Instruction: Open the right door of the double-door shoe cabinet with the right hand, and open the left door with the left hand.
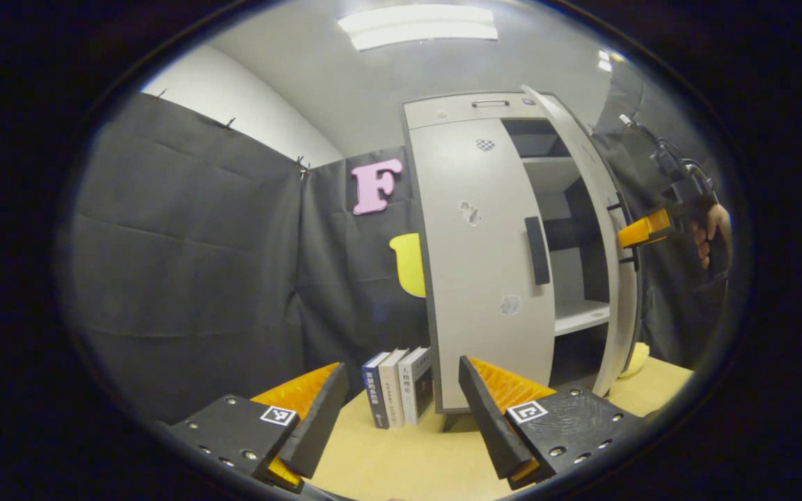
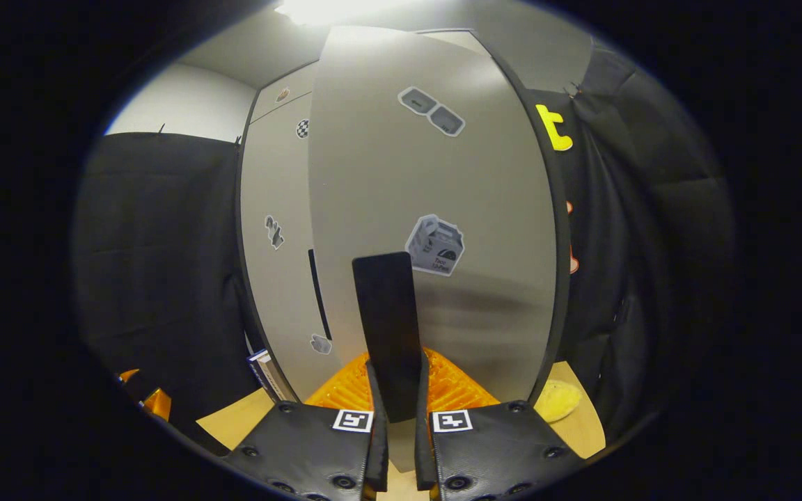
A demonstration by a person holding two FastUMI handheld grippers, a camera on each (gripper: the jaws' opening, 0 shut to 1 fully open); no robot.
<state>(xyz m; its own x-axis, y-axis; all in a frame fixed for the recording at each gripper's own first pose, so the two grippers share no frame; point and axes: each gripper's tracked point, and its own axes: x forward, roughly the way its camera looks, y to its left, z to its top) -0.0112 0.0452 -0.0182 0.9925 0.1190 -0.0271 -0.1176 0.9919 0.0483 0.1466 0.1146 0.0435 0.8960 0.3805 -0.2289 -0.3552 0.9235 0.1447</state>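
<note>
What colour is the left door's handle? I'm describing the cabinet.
Black, on the pale grey left door; handle clearest in left gripper view.

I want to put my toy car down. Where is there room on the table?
The table is bare in front of the books, between them and the left claw. It is crowded further back, where the books stand against the cabinet's left door. The right claw grips the open right door's handle.
</note>
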